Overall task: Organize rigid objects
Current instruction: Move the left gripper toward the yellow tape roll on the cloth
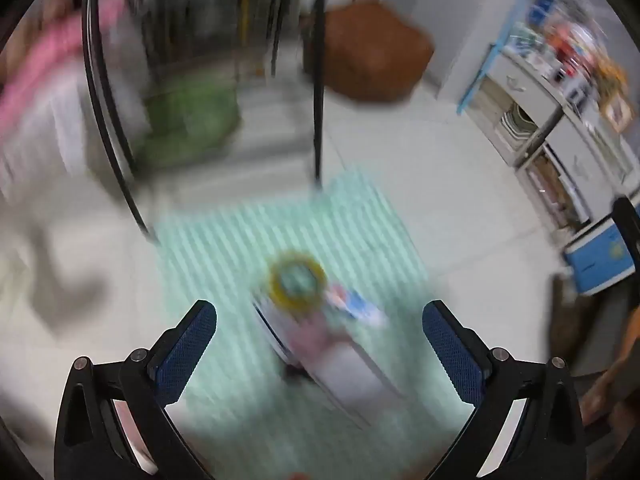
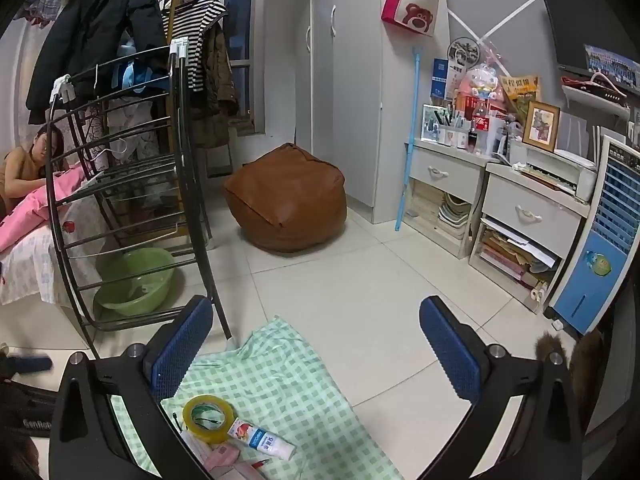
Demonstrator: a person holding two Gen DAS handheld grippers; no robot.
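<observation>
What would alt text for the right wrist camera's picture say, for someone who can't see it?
An open right gripper with blue pads hangs over a green checked cloth on a tiled floor, where a yellow tape roll touches a small white tube. Behind stand a brown beanbag, a black metal rack and cluttered drawers.

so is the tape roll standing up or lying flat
Lying flat: the tape roll rests on the checked cloth with its open centre facing up, its ring seen from above beside a small tube.
</observation>
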